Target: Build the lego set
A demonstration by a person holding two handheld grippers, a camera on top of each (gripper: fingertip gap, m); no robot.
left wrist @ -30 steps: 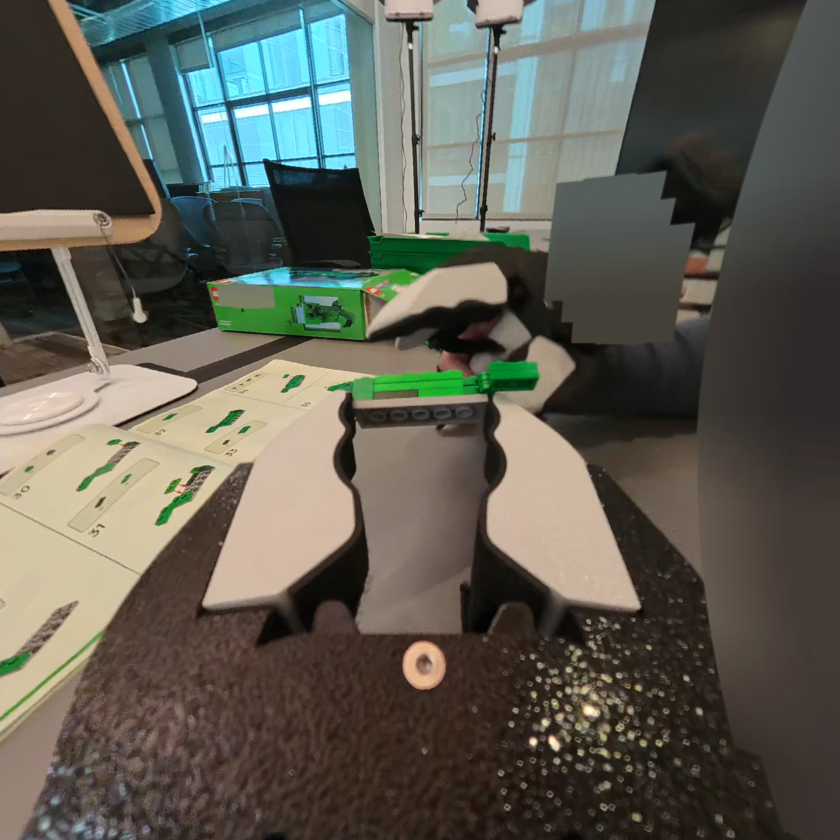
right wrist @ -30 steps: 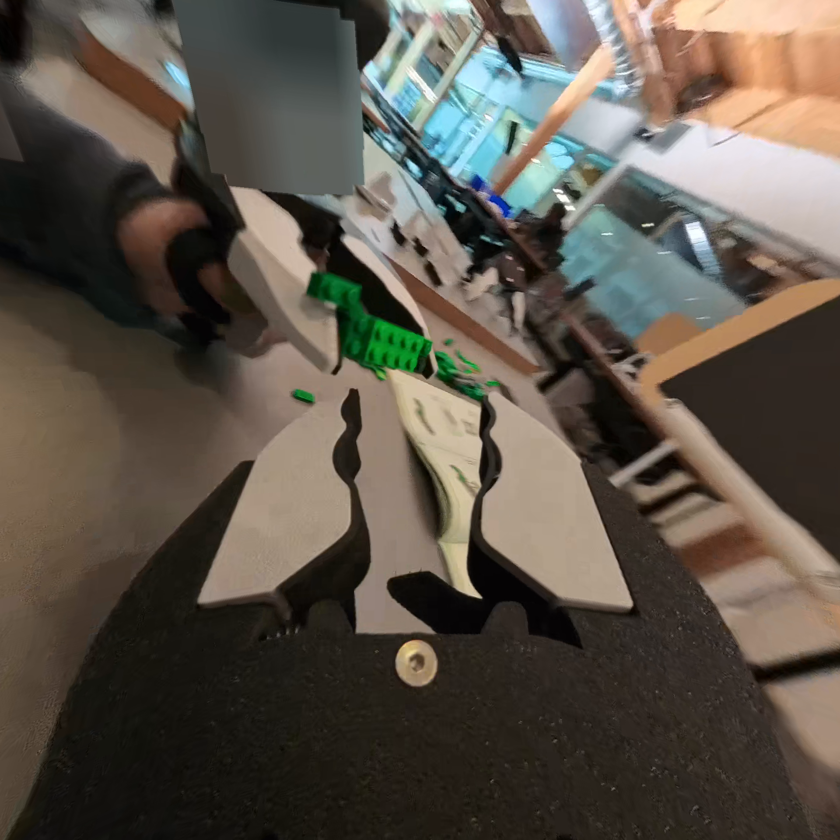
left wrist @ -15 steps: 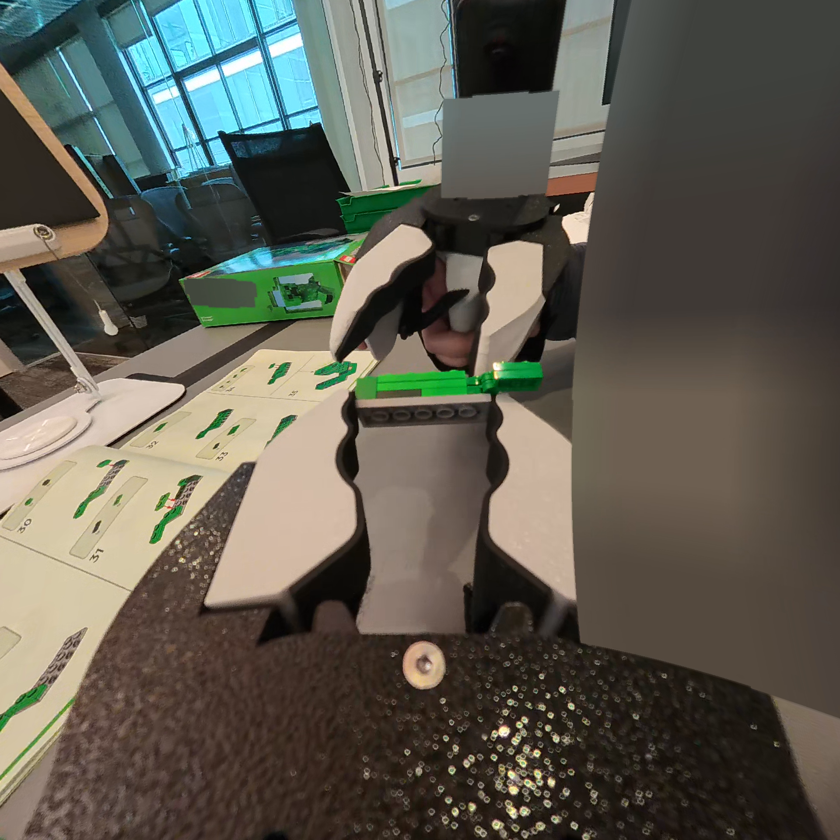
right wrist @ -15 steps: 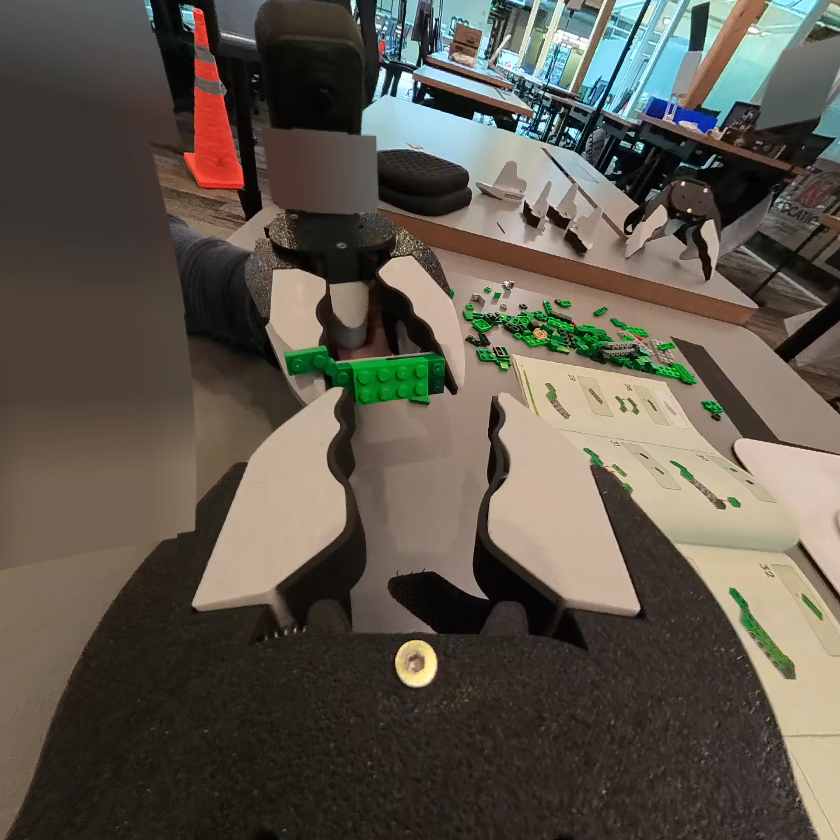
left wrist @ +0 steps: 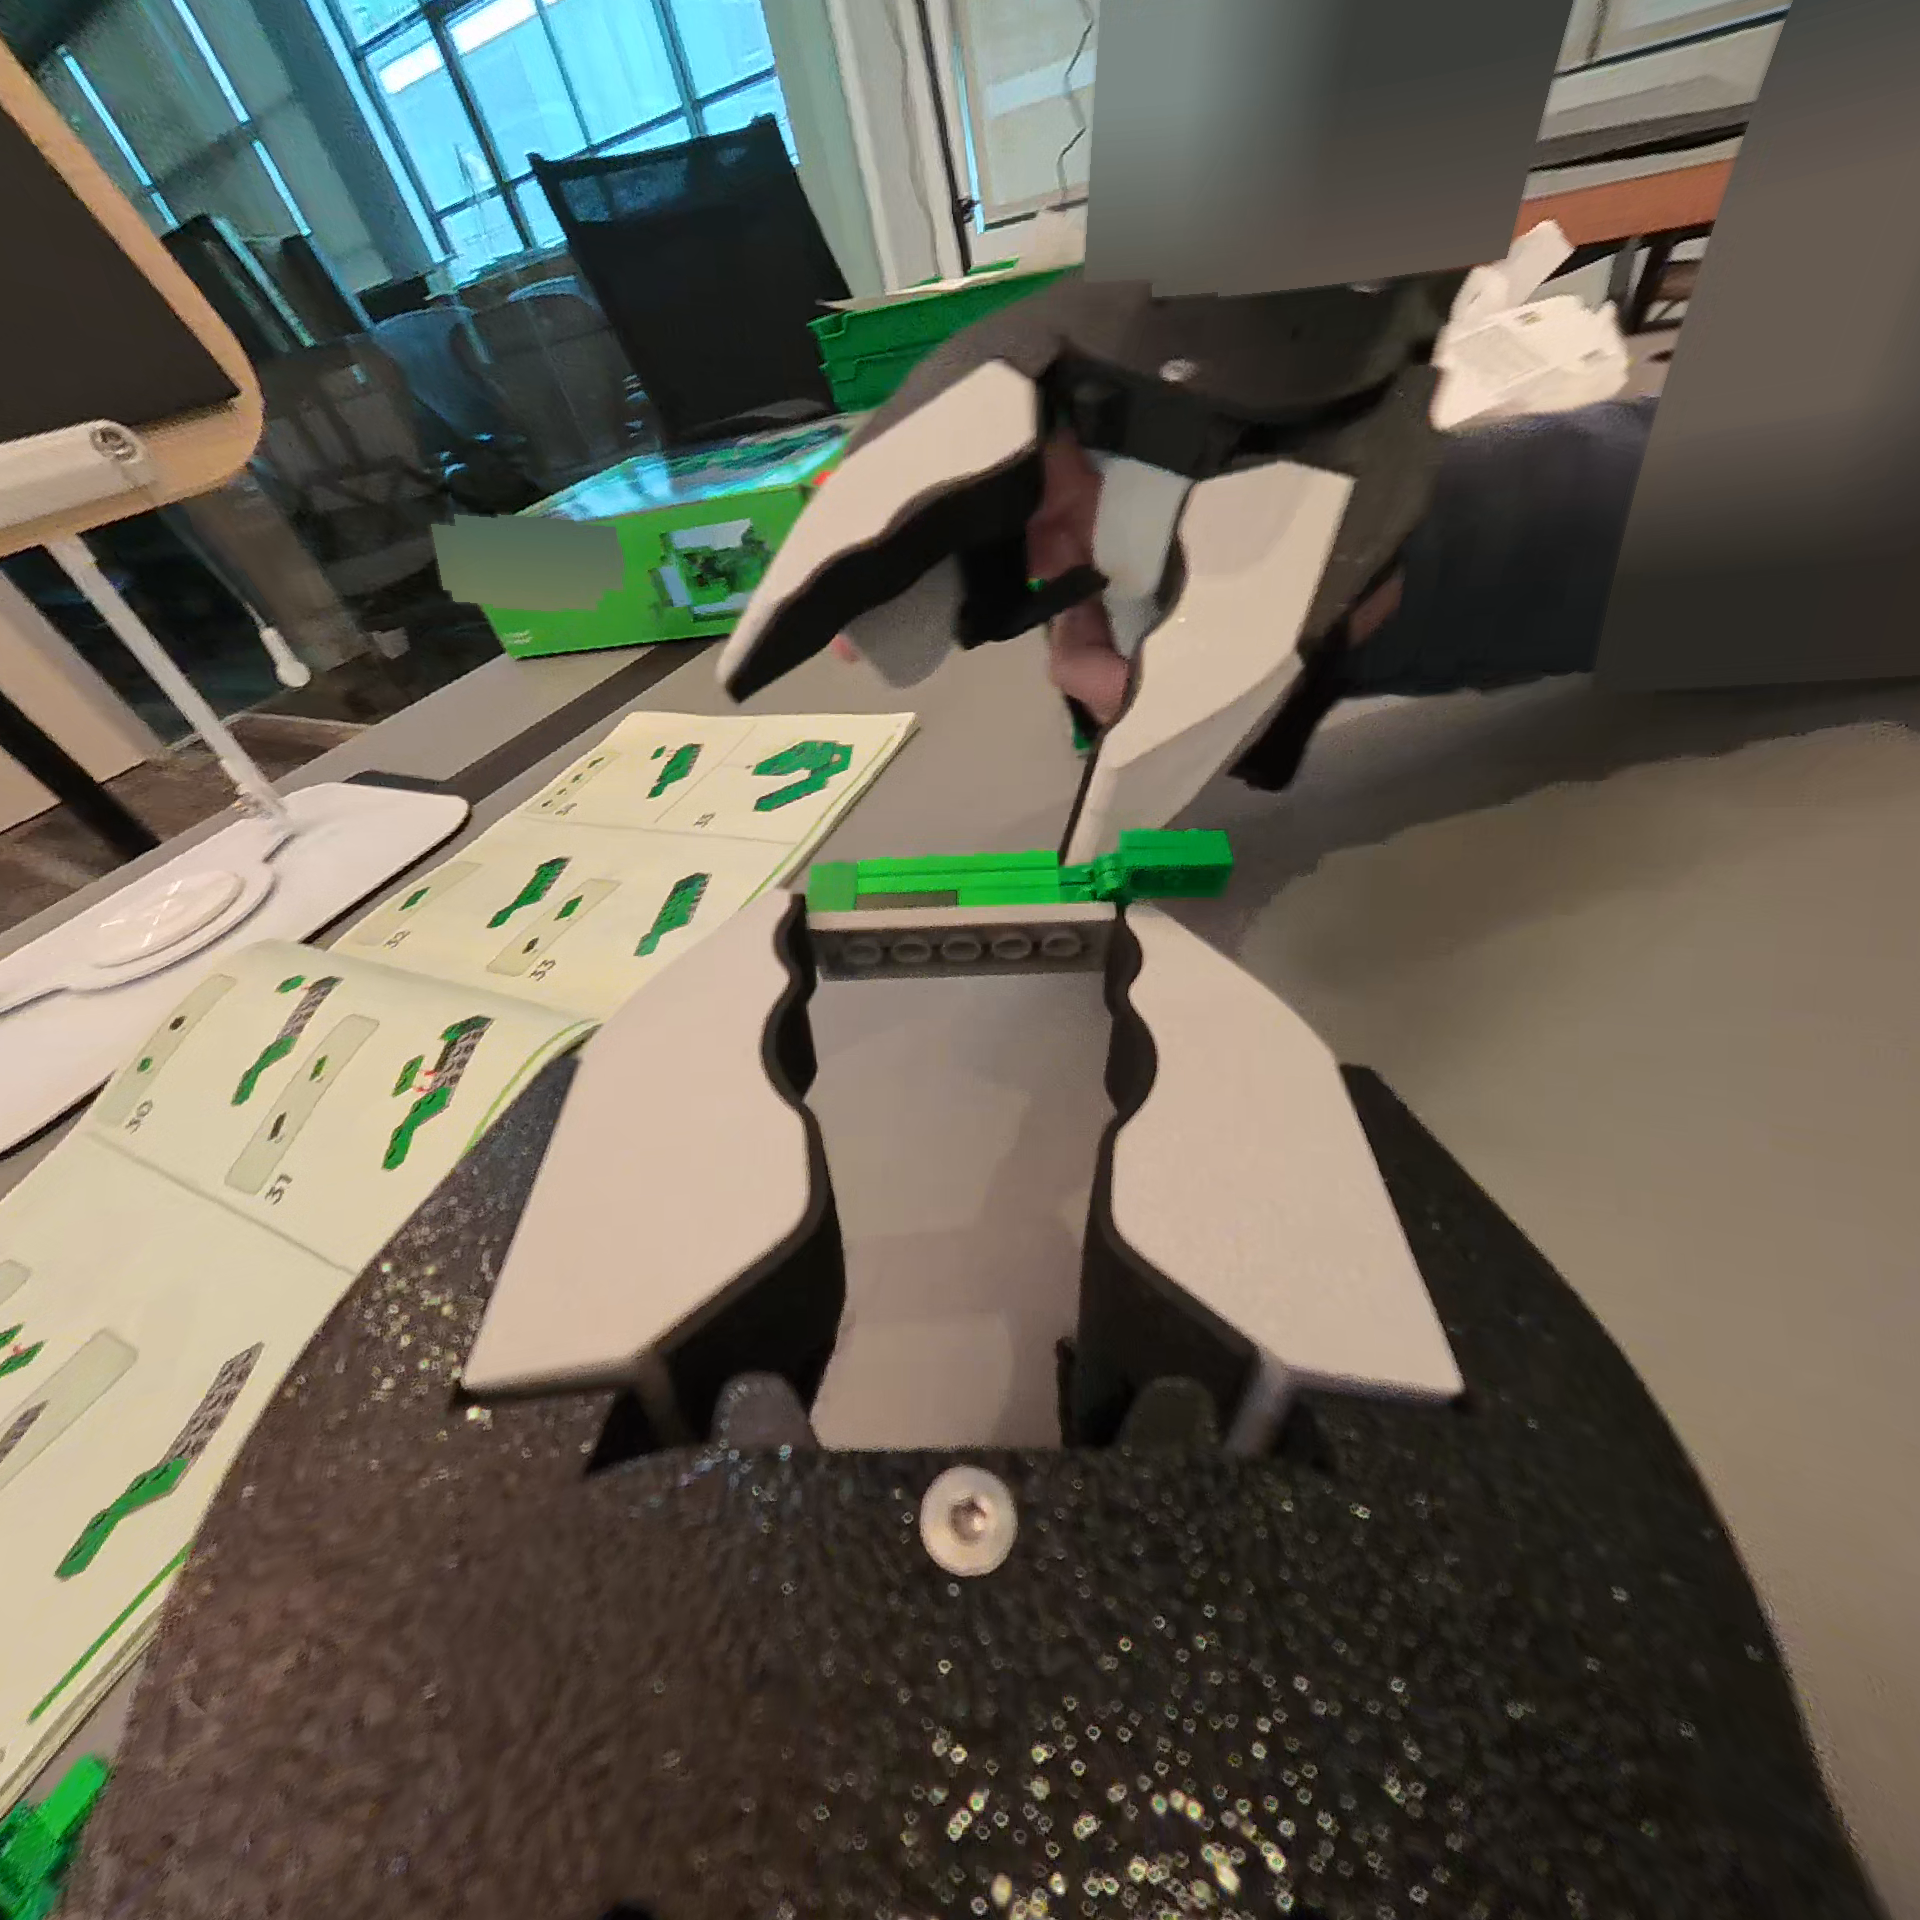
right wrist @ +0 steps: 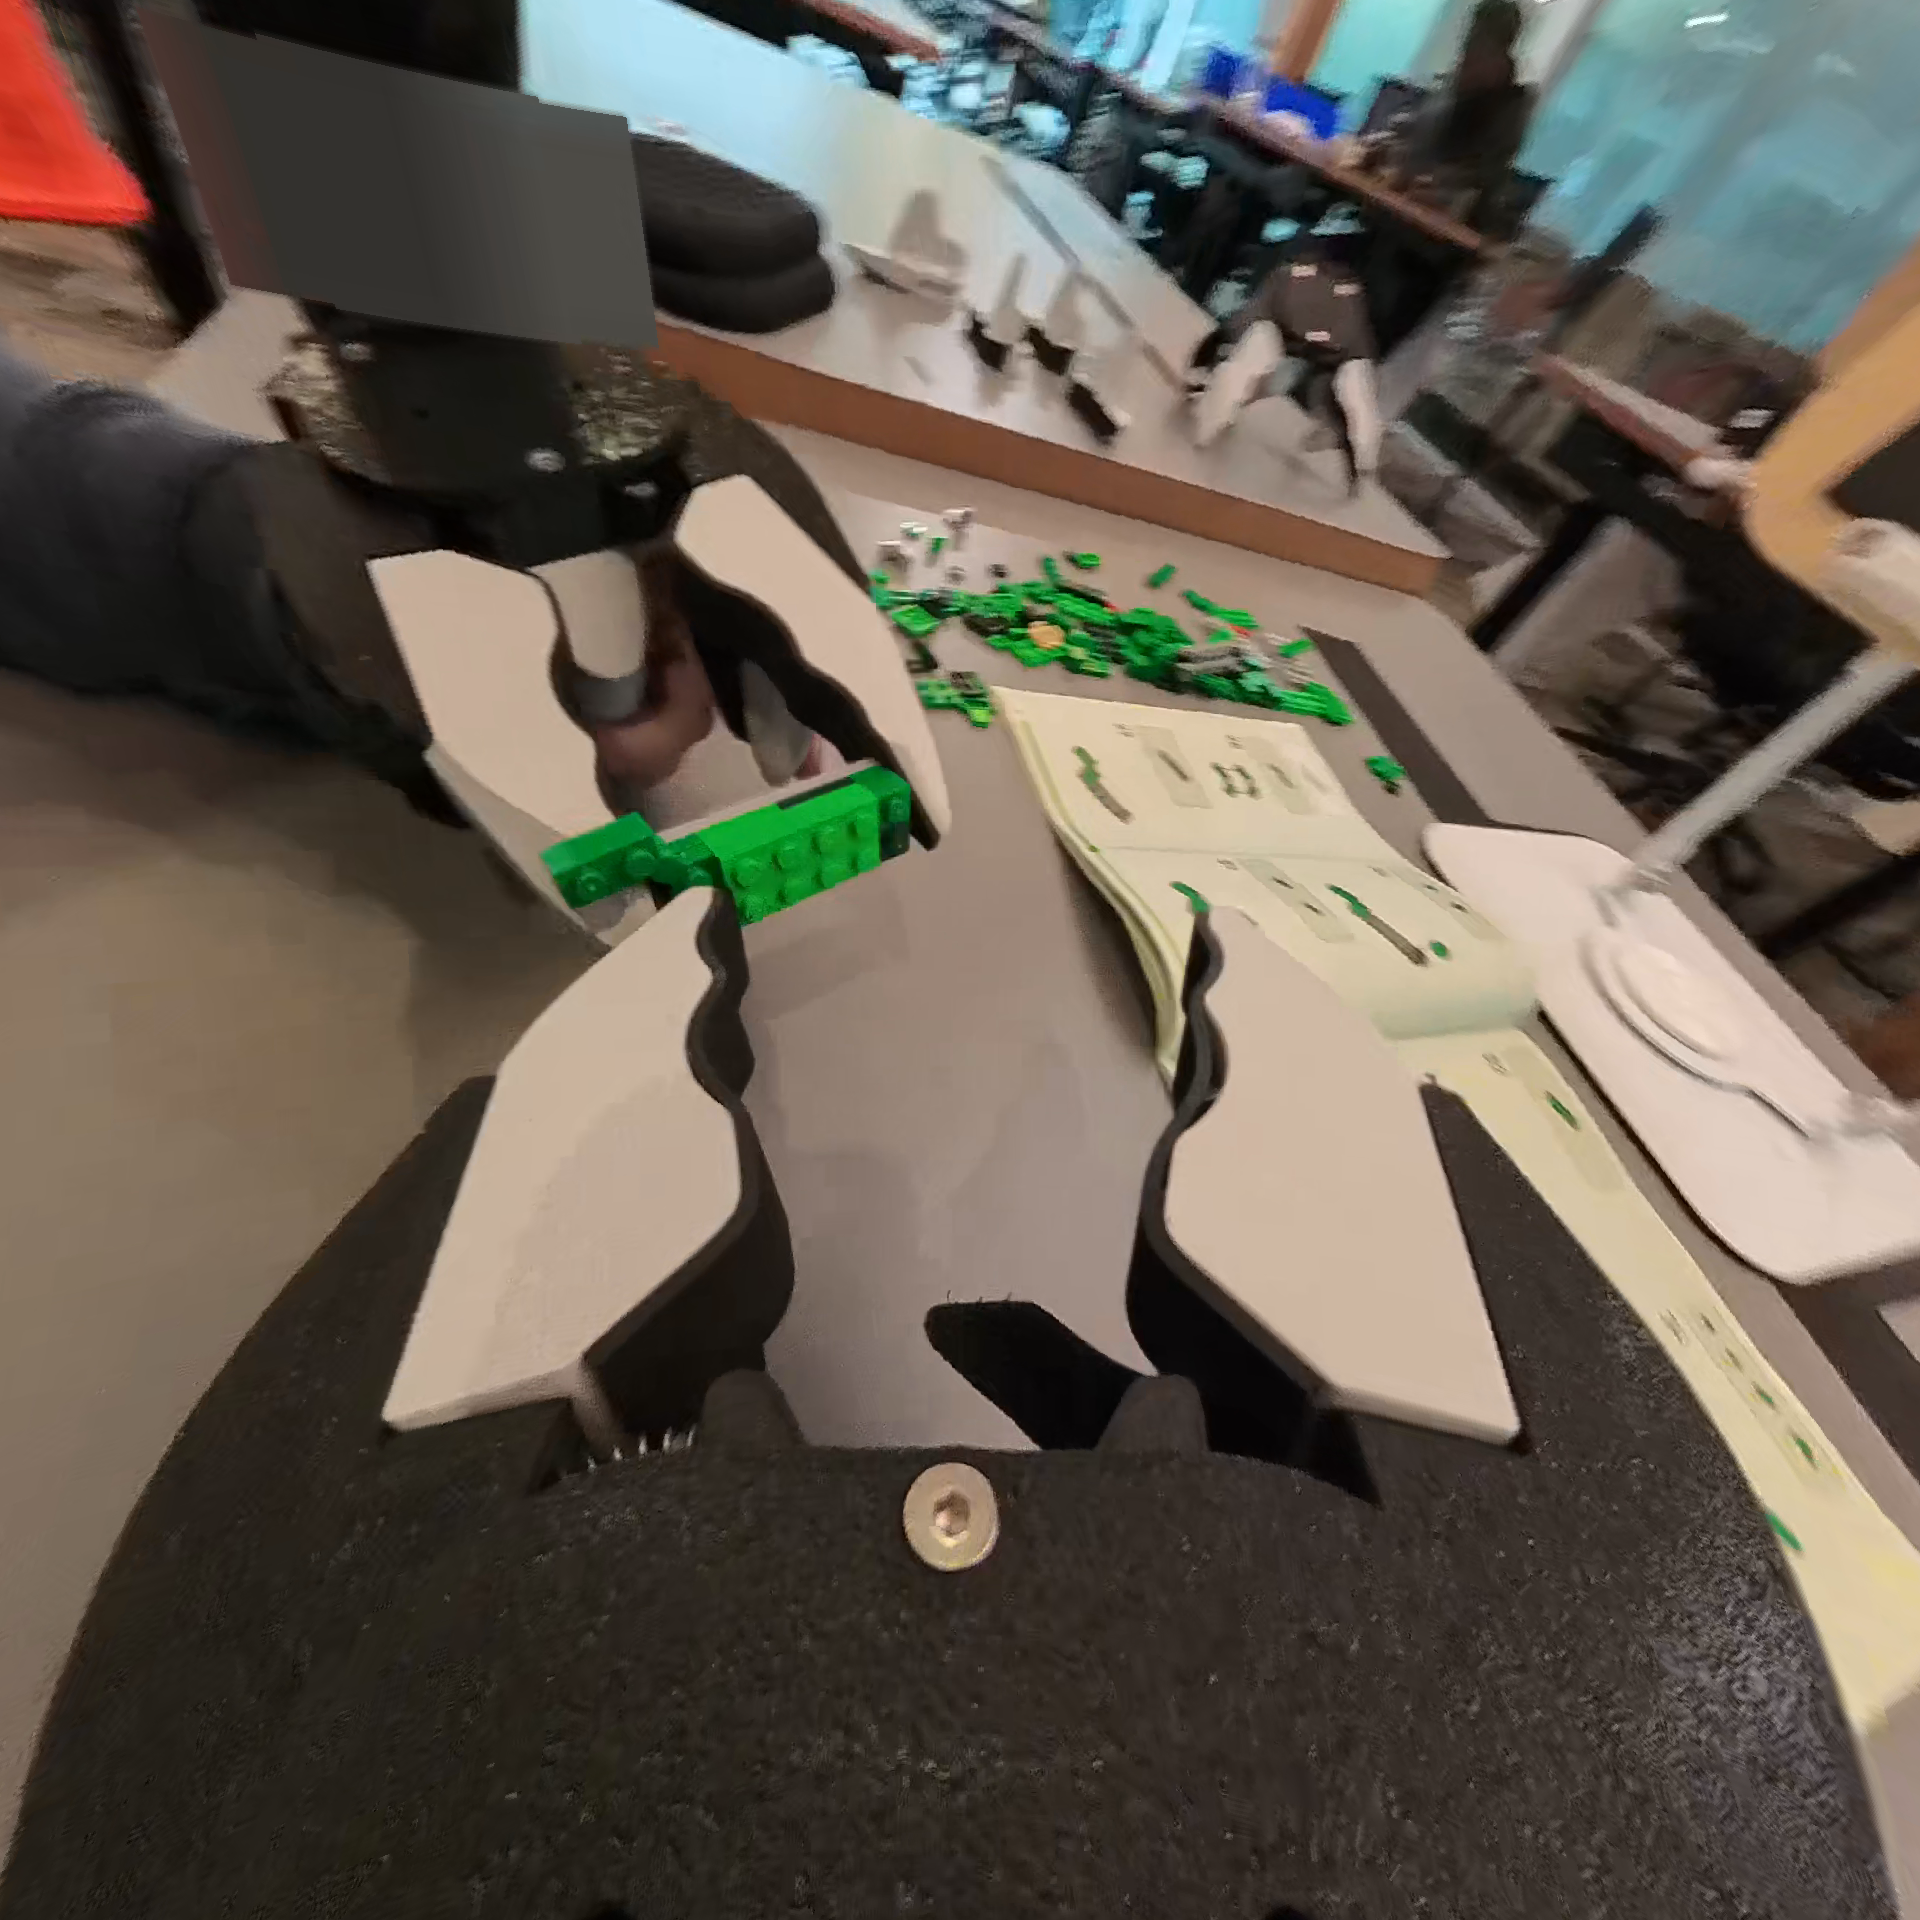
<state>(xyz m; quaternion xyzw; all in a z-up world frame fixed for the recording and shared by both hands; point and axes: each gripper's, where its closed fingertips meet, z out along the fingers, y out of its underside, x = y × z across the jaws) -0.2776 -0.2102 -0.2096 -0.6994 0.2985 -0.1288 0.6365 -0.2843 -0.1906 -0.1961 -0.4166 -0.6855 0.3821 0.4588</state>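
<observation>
My left gripper (left wrist: 961, 935) is shut on a green-and-grey lego assembly (left wrist: 977, 888), held flat above the grey table (left wrist: 1558, 1039). A small green hinged piece (left wrist: 1174, 860) sticks out past its right fingertip. My right gripper (left wrist: 914, 748) faces it from beyond, open and empty, with one fingertip (left wrist: 1091, 821) down at the hinged end. In the right wrist view my right gripper (right wrist: 956, 935) is open, its left fingertip (right wrist: 707, 925) right by the assembly (right wrist: 800, 847), which the left gripper (right wrist: 748, 831) holds.
An open instruction booklet (left wrist: 312, 1039) lies on the left, also in the right wrist view (right wrist: 1247, 810). A pile of loose green bricks (right wrist: 1091, 634) lies beyond it. A white lamp base (right wrist: 1714, 1039) sits beside the booklet. A green box (left wrist: 665, 561) stands at the table's far edge.
My right gripper has swung round and come close to the assembly, its fingertip now at the hinged end. My left gripper has kept hold of the assembly.
</observation>
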